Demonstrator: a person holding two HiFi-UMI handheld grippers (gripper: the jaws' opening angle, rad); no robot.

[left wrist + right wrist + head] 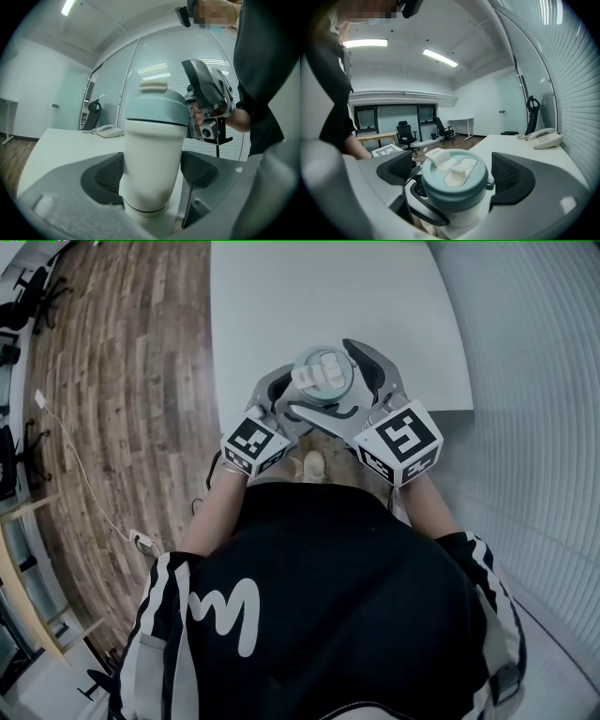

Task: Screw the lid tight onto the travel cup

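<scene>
— Well, where is everything?
— At the near edge of the white table (281, 296), in front of the person.
— Who holds what?
— The left gripper (152, 180) has its jaws clamped on the white body of the cup (152, 140), a pad against each side. The cup stands upright.
— And the other?
— The right gripper (452, 171) sits higher, with the teal lid (454, 183) between its jaws. The pads are close to the rim on both sides, but I cannot tell if they press.
— Is the lid on?
— It's seated on the cup, with a cream tab (437, 156) on top.
</scene>
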